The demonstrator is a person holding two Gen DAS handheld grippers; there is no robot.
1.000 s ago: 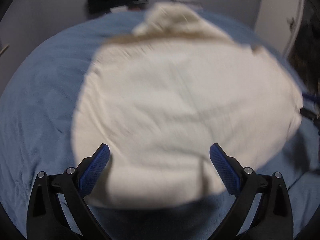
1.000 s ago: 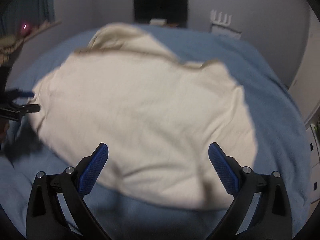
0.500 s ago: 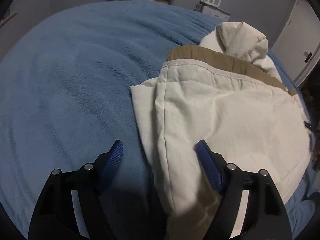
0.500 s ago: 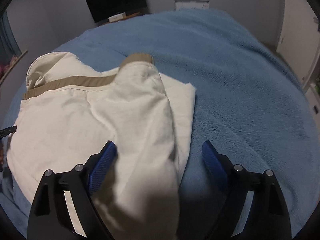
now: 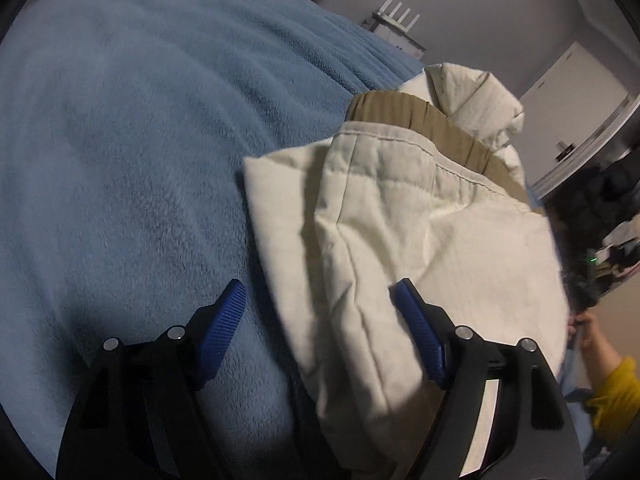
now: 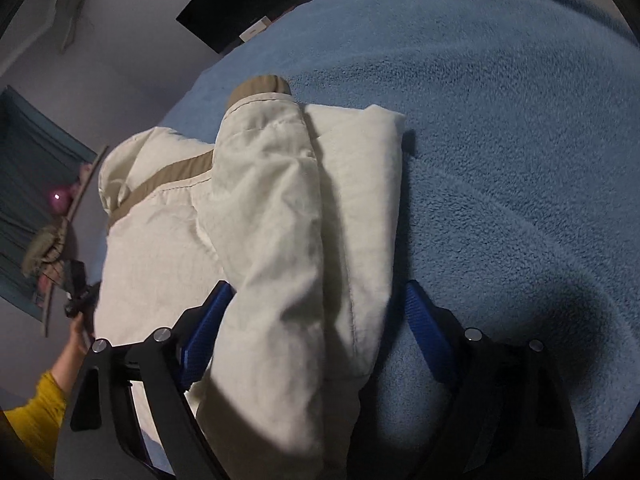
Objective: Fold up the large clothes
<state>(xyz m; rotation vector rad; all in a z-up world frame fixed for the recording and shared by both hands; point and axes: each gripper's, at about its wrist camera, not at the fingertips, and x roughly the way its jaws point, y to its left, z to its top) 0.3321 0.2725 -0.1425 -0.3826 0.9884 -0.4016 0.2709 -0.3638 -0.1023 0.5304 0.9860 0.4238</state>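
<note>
Cream cloth with a tan band makes up the big jacket (image 5: 420,232), and it lies on a soft blue blanket (image 5: 120,152) that covers the bed. The jacket is folded in on itself, so its sides lie over its middle. Its hood (image 5: 476,96) sits at the far end, past the tan band.

In the left wrist view, the left gripper (image 5: 320,312) hangs low over the left edge of the jacket. Its two blue fingers (image 5: 222,330) are spread wide apart. One finger is over the blanket and the other is over the cream cloth, with the folded edge between them. The fingers are not squeezing the cloth.

In the right wrist view, the right gripper (image 6: 316,320) sits at the right edge of the jacket (image 6: 280,220). Its blue fingers (image 6: 426,332) are spread wide too. A thick fold with a sleeve on top runs up between them. The left finger is partly hidden behind the cloth, and the right finger is over the blanket (image 6: 500,140). The cloth is not pinched.

A tan cuff (image 6: 260,86) shows at the far end of the sleeve. A dark screen (image 6: 244,4) stands by the grey wall past the bed. The person's yellow sleeve (image 6: 36,416) shows at the left side of this view.
</note>
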